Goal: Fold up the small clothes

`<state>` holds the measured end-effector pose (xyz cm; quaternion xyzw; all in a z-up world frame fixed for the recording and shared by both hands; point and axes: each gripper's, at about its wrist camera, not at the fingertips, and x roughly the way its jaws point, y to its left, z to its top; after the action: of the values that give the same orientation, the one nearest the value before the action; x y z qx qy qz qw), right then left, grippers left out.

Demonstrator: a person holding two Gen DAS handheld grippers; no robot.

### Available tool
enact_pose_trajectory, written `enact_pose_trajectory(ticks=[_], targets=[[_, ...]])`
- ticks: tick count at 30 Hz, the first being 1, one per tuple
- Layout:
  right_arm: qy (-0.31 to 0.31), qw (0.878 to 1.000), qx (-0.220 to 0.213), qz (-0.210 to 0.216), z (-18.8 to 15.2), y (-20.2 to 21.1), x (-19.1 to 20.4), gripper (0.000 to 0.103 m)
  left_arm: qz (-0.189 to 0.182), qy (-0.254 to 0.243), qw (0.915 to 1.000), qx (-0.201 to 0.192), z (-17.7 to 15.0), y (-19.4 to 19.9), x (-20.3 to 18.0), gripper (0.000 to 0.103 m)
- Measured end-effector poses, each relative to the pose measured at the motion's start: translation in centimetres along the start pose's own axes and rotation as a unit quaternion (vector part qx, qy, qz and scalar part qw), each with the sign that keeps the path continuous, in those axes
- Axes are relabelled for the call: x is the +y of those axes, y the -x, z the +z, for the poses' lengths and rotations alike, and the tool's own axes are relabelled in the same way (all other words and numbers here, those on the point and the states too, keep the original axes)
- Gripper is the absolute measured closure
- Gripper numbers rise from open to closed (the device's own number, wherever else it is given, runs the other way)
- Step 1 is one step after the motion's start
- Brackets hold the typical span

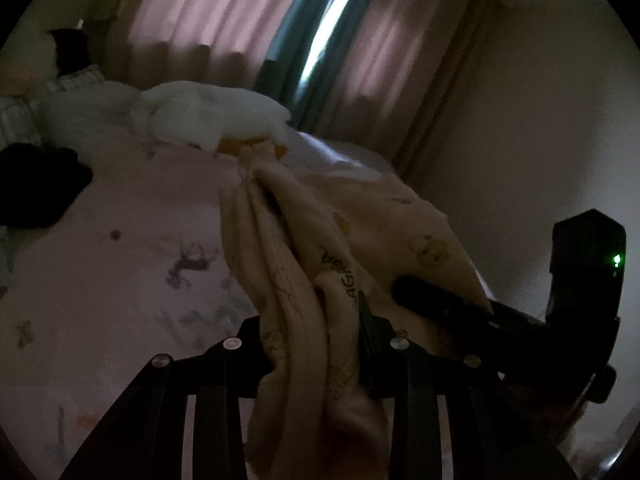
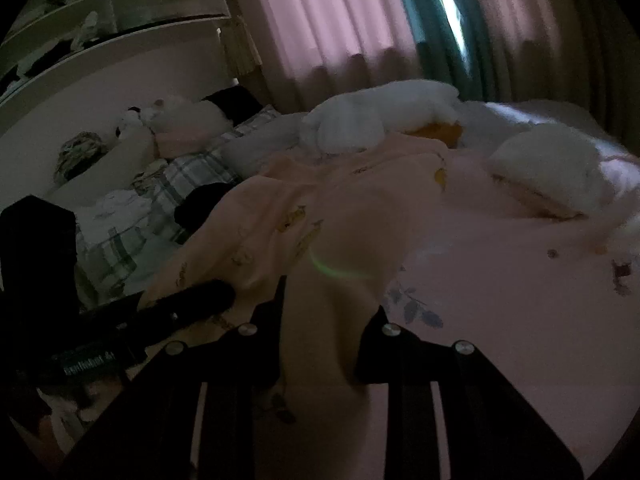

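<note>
Where the room lies dim, with pink curtains (image 1: 224,12) drawn behind a bed (image 1: 120,240) under a pink printed sheet. Left gripper (image 1: 316,344) nearly closed, fingers (image 1: 372,332) pinching a bunched fold of a small peach garment (image 1: 296,280) with cartoon prints and dark lettering. Cloth hanging lifted off the sheet in that view, running in long pleats away from the fingers towards the far side of the bed. Right gripper (image 2: 320,340) likewise narrowed to a small gap, fingers (image 2: 272,320) clamped on another edge of the same garment (image 2: 320,216), the fabric spreading out ahead over the bed. Opposite gripper visible in each view: black body with a green light at right (image 1: 588,264) in the left wrist view, black body at lower left (image 2: 100,320) in the right wrist view, close beside the cloth. White plush toy (image 1: 208,116) with orange parts lying at the far edge of the bed near the curtains. Plaid bedding (image 2: 188,176) and pillows at the head end; a dark heap (image 1: 40,184) on the sheet, well apart from the garment.
</note>
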<state>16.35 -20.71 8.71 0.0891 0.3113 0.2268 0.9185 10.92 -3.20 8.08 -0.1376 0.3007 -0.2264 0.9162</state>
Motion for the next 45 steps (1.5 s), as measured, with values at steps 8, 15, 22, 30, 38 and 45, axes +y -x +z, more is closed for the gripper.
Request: enact_pose_trajectory(ticks=[8,15,22,30,38,45], targets=[[0.01,0.999,0.015,-0.03,-4.7,2.9,-1.5,0.077,0.009,-0.021,0.9997,0.011,-4.8,-1.5,-1.9,0.071],[0.003,0.99,0.09,-0.105,-10.2,-3.0,-5.1,0.076,0.034,0.007,0.9948,0.096,-10.1,-9.5,1.7,0.07],[-0.069,0.979,0.148,-0.119,-18.8,-9.2,-12.1,0.07,0.02,0.081,0.9866,0.14,-16.1,-13.9,8.7,0.061],[-0.077,0.98,0.125,-0.136,-19.1,-9.4,-12.1,0.069,0.12,-0.03,0.9844,0.124,-16.7,-14.7,5.5,0.041],[-0.13,0.98,0.092,-0.115,-20.4,-8.7,-12.6,0.067,0.136,-0.023,0.9835,0.116,-17.0,-14.3,5.6,0.033],[-0.126,0.98,0.092,-0.124,-20.6,-8.6,-12.1,0.067,0.138,-0.021,0.9832,0.118,-17.2,-14.4,5.7,0.032]])
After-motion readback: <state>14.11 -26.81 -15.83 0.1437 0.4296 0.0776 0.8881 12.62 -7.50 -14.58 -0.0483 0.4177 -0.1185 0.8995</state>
